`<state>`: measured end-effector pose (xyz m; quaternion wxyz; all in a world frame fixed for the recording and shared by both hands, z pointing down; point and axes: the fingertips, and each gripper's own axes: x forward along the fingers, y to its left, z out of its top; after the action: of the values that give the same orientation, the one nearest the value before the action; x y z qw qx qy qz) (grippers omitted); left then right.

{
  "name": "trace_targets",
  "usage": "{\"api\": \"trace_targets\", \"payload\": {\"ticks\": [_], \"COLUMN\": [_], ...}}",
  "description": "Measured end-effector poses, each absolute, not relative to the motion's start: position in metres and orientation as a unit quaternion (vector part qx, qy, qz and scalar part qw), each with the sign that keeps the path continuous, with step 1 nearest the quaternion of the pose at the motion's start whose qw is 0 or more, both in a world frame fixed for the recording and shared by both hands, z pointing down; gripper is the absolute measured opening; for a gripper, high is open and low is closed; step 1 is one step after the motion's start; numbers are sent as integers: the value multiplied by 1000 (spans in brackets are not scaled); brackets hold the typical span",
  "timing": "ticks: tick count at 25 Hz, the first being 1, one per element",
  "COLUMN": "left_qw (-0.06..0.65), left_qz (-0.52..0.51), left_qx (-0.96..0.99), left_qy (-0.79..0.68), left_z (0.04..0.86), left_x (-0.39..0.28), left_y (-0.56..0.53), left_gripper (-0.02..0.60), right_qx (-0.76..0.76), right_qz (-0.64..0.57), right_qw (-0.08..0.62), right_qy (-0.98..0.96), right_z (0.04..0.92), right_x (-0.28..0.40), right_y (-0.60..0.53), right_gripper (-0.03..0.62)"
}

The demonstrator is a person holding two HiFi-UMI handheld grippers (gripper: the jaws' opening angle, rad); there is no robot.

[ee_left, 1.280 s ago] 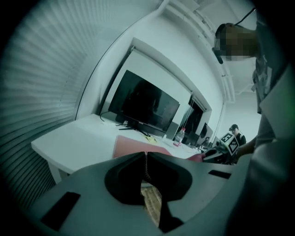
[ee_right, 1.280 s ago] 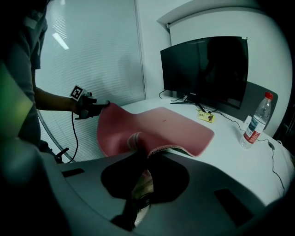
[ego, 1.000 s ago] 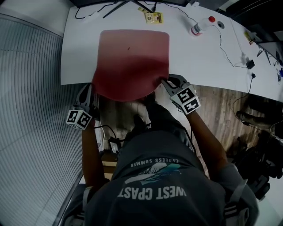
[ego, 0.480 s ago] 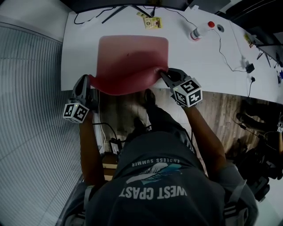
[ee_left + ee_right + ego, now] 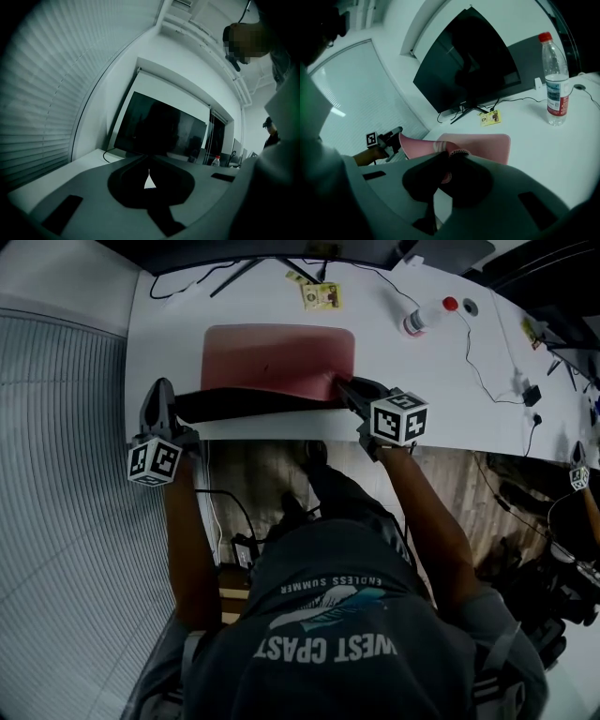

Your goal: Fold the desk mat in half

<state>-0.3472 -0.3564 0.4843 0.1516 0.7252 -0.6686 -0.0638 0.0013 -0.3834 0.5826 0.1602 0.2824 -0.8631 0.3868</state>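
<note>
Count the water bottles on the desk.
1. The water bottle stands upright on the white desk, right of the pink desk mat; the monitor could hide others.

Pink desk mat (image 5: 277,357): far half flat on desk (image 5: 450,381), near edge raised, underside dark.

Dark lettered T-shirt (image 5: 323,638), black claws (image 5: 161,393) (image 5: 348,387), black-and-white marker cubes (image 5: 155,462)

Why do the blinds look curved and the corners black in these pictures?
Left gripper view: a wide-angle lens bows the blinds and blackens the corners, and the monitor shows as a dark slab without detail. Right gripper view: the same bowing, though the bottle is sharp. Head view: dim overall, with the mat a dull red and its lifted near edge dark in shadow.
</note>
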Motion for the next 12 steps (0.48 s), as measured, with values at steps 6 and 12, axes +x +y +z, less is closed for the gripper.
{"api": "trace_targets", "payload": {"ticks": [6, 12], "left_qw": [138, 157], "left_qz": [-29, -17], "left_qx": [725, 732], "left_qy": [-674, -663], "left_z": [482, 508], "left_x": [-340, -326], "left_y": [-382, -389], "left_gripper": [17, 17], "right_qx": [293, 316], "right_qz": [463, 508], "right_qw": [122, 113], "right_qy": [-828, -794], "right_z": [598, 630], "right_x": [5, 7], "right_y": [-416, -452], "right_gripper": [55, 57]}}
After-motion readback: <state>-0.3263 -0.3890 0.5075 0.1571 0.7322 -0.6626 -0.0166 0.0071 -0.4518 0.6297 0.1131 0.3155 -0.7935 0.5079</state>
